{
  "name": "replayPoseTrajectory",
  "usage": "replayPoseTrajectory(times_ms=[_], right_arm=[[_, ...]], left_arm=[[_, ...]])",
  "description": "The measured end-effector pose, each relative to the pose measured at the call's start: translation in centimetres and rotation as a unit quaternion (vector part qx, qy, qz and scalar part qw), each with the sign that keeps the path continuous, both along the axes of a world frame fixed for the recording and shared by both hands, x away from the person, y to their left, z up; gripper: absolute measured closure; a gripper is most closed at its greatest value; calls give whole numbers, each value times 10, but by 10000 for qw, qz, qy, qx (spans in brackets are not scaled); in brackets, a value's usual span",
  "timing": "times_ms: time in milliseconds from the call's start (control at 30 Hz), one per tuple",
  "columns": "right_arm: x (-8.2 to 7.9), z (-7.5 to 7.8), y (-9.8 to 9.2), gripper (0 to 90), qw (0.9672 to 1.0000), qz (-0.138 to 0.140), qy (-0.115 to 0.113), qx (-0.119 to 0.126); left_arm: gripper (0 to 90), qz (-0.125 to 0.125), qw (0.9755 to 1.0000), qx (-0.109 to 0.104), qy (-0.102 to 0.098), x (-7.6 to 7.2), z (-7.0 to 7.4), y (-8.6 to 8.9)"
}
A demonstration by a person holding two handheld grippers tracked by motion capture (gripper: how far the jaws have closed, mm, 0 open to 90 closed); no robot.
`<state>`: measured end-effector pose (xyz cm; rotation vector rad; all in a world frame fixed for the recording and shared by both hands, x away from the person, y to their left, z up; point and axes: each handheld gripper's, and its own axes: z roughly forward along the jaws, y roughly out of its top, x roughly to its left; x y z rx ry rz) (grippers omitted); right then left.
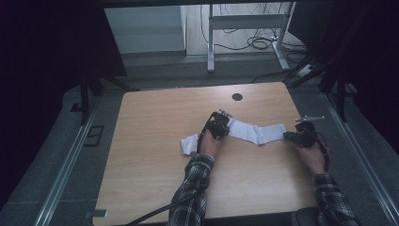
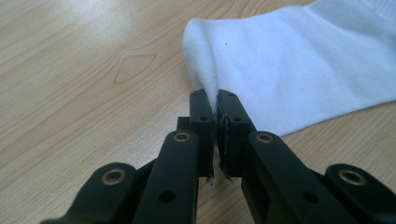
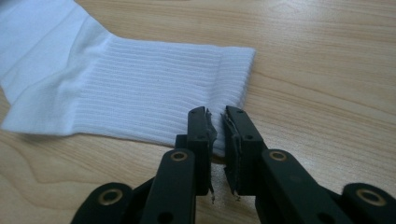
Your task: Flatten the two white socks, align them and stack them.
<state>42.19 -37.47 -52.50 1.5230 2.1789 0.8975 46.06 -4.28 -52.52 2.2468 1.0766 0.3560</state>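
White sock (image 1: 249,132) lay stretched across centre of wooden bench (image 1: 155,141). Left tongs (image 1: 219,126), centre frame, clamped on pinched fold of sock (image 2: 299,70). Right tongs (image 1: 295,136), right of frame, clamped on ribbed cuff edge (image 3: 219,140).
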Motion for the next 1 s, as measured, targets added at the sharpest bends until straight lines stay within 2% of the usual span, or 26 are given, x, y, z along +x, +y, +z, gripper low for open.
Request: replayPoseTrajectory(times_ms=[200,500,700,767,800,833,1000], right_arm=[[-5,11,1,813,9998,41,-186,105],[-12,25,12,813,9988,253,-374,167],[-20,36,24,812,9974,456,-516,226],[-22,40,28,812,9967,521,-545,311],[-25,44,31,812,9957,581,-577,433],[-26,45,32,812,9953,614,-604,439],[-30,49,41,812,9938,758,-623,526]], left_arm=[[861,-33,9998,-71,-156,-7,13,5],[861,-83,9990,-184,-392,-25,35,26],[860,-95,9982,-294,-508,-42,47,44],[861,-103,9979,-304,-559,-50,50,53],[860,-109,9977,-317,-583,-56,52,59],[861,-109,9977,-317,-583,-56,52,59],[860,-81,9972,-350,-656,-74,58,78]])
